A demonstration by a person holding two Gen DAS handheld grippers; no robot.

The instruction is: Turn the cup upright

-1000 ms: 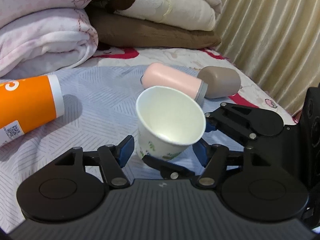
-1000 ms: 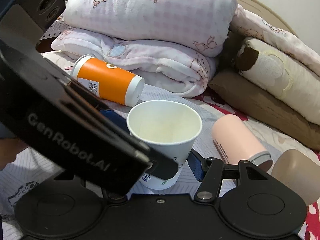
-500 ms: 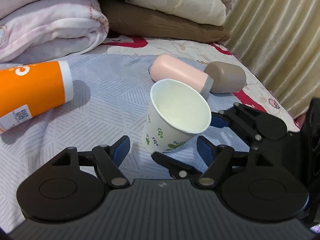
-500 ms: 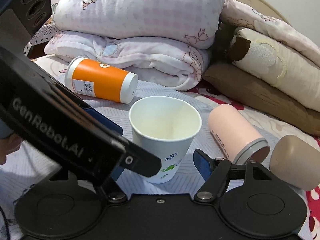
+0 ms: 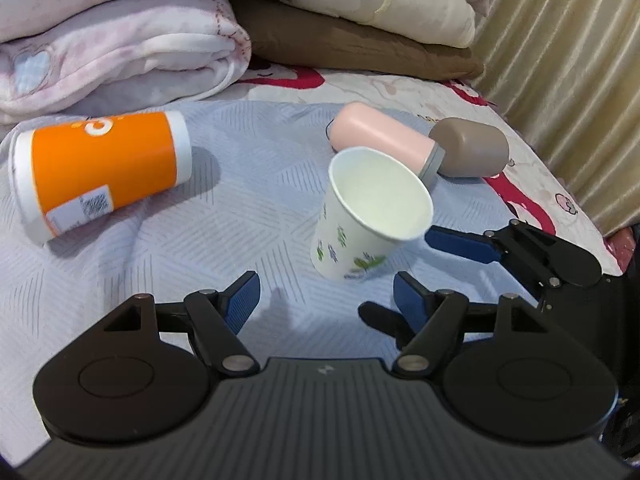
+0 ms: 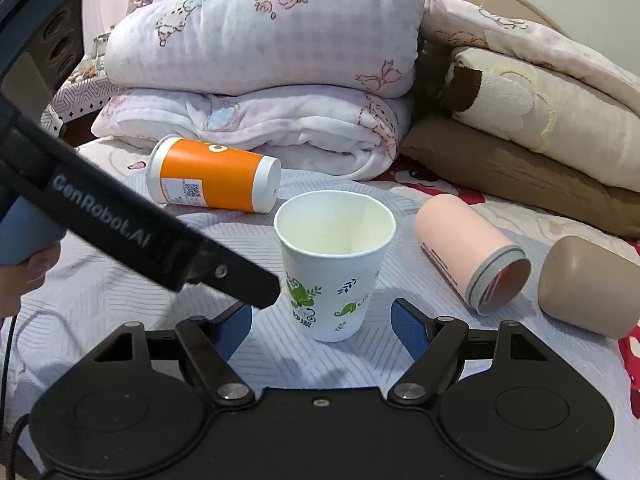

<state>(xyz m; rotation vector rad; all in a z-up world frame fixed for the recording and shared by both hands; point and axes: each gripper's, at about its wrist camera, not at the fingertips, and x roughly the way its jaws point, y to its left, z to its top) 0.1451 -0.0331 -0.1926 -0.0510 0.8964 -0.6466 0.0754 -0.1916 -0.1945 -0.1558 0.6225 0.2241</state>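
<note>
A white paper cup (image 6: 332,264) with green and blue leaf prints stands on the pale blue bedspread, mouth up. In the left wrist view the cup (image 5: 370,216) looks tilted and slightly blurred. My left gripper (image 5: 322,298) is open and empty, just short of the cup. My right gripper (image 6: 322,322) is open and empty, its blue pads either side of the cup's base without touching it. The right gripper's fingers (image 5: 464,246) show at the cup's right in the left wrist view. The left gripper's body (image 6: 120,228) crosses the right wrist view on the left.
An orange and white cup (image 6: 214,180) lies on its side at the back left. A pink bottle (image 6: 468,254) and a taupe cap (image 6: 588,286) lie at the right. Folded blankets (image 6: 264,60) are stacked behind. Curtains (image 5: 568,60) hang at the bed's right edge.
Both grippers have drawn back from the cup and opened wider. The cup now stands free on the bedspread.
</note>
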